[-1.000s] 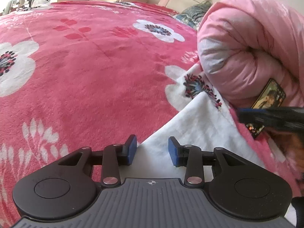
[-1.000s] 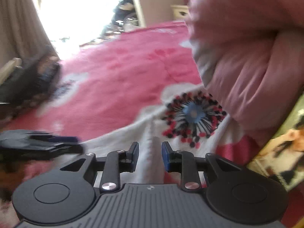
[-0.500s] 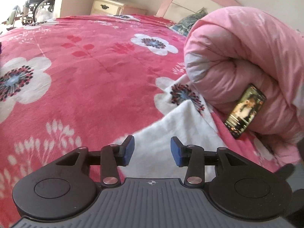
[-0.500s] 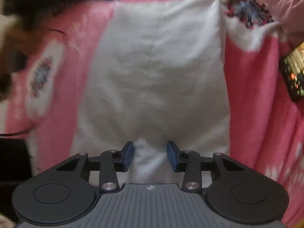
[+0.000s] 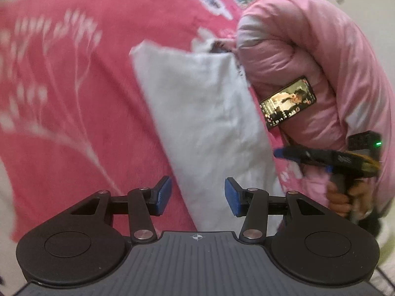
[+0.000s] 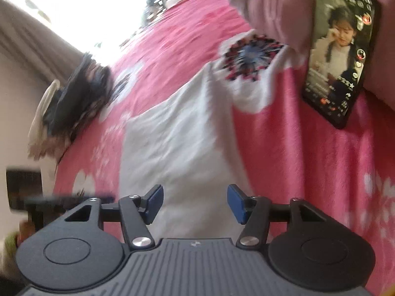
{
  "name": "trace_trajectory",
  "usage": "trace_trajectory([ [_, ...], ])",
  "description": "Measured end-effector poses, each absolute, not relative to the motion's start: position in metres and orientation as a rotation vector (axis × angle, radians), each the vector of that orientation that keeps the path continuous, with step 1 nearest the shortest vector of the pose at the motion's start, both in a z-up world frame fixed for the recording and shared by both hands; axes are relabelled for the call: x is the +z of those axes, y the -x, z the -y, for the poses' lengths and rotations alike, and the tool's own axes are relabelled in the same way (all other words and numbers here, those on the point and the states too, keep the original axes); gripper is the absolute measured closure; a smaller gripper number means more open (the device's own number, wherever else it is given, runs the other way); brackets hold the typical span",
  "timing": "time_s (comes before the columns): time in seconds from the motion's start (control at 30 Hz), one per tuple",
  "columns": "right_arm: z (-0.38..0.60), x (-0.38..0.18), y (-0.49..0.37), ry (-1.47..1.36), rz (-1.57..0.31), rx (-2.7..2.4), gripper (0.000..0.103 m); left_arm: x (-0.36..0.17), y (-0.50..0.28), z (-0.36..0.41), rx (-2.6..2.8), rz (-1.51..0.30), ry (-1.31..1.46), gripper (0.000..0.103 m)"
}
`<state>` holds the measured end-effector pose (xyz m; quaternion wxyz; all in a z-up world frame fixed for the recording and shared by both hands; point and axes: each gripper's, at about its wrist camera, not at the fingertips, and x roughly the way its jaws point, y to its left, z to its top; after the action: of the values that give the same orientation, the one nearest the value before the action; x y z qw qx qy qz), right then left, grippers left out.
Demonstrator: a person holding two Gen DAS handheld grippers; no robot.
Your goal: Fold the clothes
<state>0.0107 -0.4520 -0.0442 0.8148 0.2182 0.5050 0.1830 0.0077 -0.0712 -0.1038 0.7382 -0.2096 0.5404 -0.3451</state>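
Note:
A white garment (image 5: 205, 113) lies flat on the pink flowered bedspread (image 5: 61, 93); it also shows in the right wrist view (image 6: 177, 148). My left gripper (image 5: 197, 196) is open and empty, just above the garment's near end. My right gripper (image 6: 195, 203) is open and empty over the garment's near edge. It shows from the side in the left wrist view (image 5: 308, 154), by the garment's right edge. The left gripper appears blurred at the left of the right wrist view (image 6: 69, 198).
A rolled pink duvet (image 5: 308, 61) lies right of the garment. A phone with a lit screen (image 5: 287, 102) leans on it, also in the right wrist view (image 6: 338, 49). A dark pile of clothes (image 6: 74, 96) sits on the far side of the bed.
Both grippers have swung to new angles over the garment and stay open. The right gripper has come back into the left wrist view at the garment's right edge.

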Motion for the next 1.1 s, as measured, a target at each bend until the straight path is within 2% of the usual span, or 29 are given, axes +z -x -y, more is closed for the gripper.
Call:
trace_trajectory([
  [0.33, 0.473, -0.112, -0.073, -0.711, -1.096, 0.442, 0.036, -0.132, -0.026, 0.075, -0.866, -1.203, 0.570, 0.056],
  [0.43, 0.468, -0.121, -0.086, -0.721, -1.104, 0.479, 0.035, -0.136, -0.035, 0.079, -0.889, -1.203, 0.594, 0.056],
  [0.53, 0.467, -0.125, -0.091, -0.757, -1.108, 0.530, 0.026, -0.142, -0.039, 0.081, -0.909, -1.205, 0.612, 0.056],
  [0.7, 0.469, -0.131, -0.088, -0.790, -1.186, 0.670, 0.028, -0.149, -0.042, 0.076, -0.935, -1.209, 0.674, 0.056],
  [0.8, 0.465, -0.130, -0.084, -0.764, -1.218, 0.715, 0.034, -0.149, -0.045, 0.079, -0.953, -1.213, 0.674, 0.056],
  [0.9, 0.460, -0.134, -0.086, -0.807, -1.243, 0.721, 0.054, -0.146, -0.045, 0.085, -0.976, -1.205, 0.651, 0.059],
  [0.97, 0.454, -0.134, -0.085, -0.801, -1.256, 0.723, 0.078, -0.144, -0.045, 0.090, -0.991, -1.199, 0.633, 0.062],
  [1.07, 0.451, -0.128, -0.086, -0.802, -1.249, 0.719, 0.093, -0.143, -0.045, 0.092, -0.993, -1.189, 0.623, 0.072],
  [1.1, 0.451, -0.124, -0.085, -0.806, -1.239, 0.719, 0.094, -0.142, -0.045, 0.090, -0.994, -1.185, 0.635, 0.080],
])
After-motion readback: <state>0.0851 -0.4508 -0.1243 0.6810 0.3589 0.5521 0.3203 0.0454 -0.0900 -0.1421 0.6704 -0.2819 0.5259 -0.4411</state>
